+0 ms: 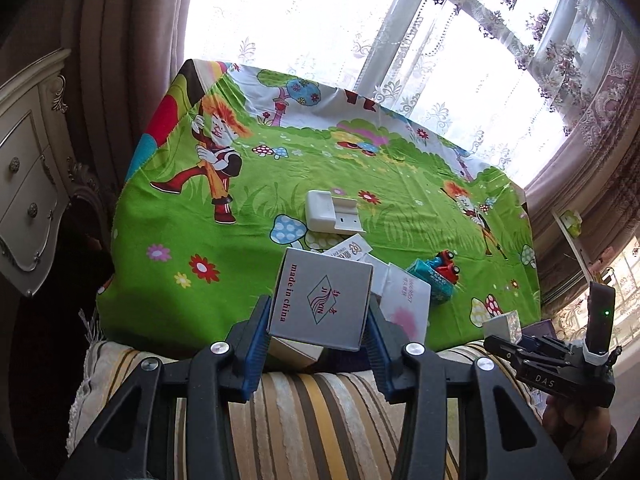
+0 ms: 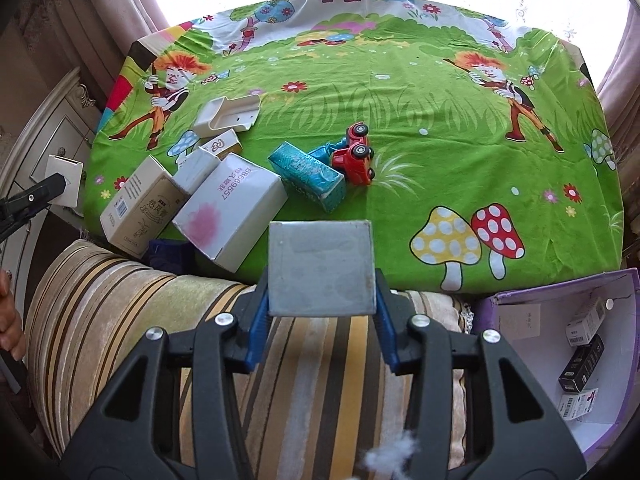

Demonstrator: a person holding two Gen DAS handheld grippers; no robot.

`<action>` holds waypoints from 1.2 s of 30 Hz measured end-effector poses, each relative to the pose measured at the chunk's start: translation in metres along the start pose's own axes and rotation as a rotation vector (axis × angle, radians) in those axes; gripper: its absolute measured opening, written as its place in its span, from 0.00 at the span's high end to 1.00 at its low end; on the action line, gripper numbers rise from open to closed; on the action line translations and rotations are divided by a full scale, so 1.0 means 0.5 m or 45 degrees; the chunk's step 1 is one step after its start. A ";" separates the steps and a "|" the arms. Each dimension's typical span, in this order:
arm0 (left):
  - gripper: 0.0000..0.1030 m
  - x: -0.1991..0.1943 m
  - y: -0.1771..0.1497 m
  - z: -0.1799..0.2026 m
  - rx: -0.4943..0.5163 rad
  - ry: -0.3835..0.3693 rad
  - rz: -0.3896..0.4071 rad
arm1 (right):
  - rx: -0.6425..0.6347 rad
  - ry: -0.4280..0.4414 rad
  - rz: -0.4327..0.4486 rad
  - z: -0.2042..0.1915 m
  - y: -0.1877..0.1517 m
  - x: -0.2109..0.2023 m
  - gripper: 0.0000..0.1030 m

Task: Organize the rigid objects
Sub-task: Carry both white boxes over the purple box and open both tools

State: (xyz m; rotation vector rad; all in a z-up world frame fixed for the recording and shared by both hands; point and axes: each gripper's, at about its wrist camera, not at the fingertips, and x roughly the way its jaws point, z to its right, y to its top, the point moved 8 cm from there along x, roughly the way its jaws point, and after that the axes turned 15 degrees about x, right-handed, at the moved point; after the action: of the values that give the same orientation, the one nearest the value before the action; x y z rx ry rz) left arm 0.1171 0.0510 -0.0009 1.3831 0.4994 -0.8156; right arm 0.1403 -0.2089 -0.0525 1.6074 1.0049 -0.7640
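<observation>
Over the green tablecloth, the gripped silver box tilts left.

Daylight, strong, from the window behind lace curtains, blown out white; cloth evenly lit, sharp; heavy fisheye bending and dark vignette at edges.

Left gripper and right gripper: black arms, blue ribbed pads, silver screws; "DAS" lettering
</observation>
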 end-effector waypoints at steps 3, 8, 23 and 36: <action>0.56 -0.015 -0.022 0.028 -0.004 -0.032 0.000 | 0.005 0.016 0.027 0.005 -0.015 -0.035 0.52; 0.56 -0.031 -0.049 0.078 0.009 -0.083 -0.006 | 0.009 0.014 0.057 0.025 -0.043 -0.081 0.52; 0.56 -0.027 -0.071 0.345 0.235 -0.332 -0.046 | 0.110 -0.074 0.153 0.169 -0.095 -0.198 0.52; 0.56 0.011 -0.100 0.528 0.409 -0.488 -0.125 | 0.211 -0.268 0.208 0.318 -0.121 -0.240 0.52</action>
State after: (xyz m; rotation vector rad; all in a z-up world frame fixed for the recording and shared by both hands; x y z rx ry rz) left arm 0.0440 -0.2078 0.0020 1.4537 0.1405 -1.2509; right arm 0.0345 -0.3843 -0.0147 1.6868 0.6659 -0.9012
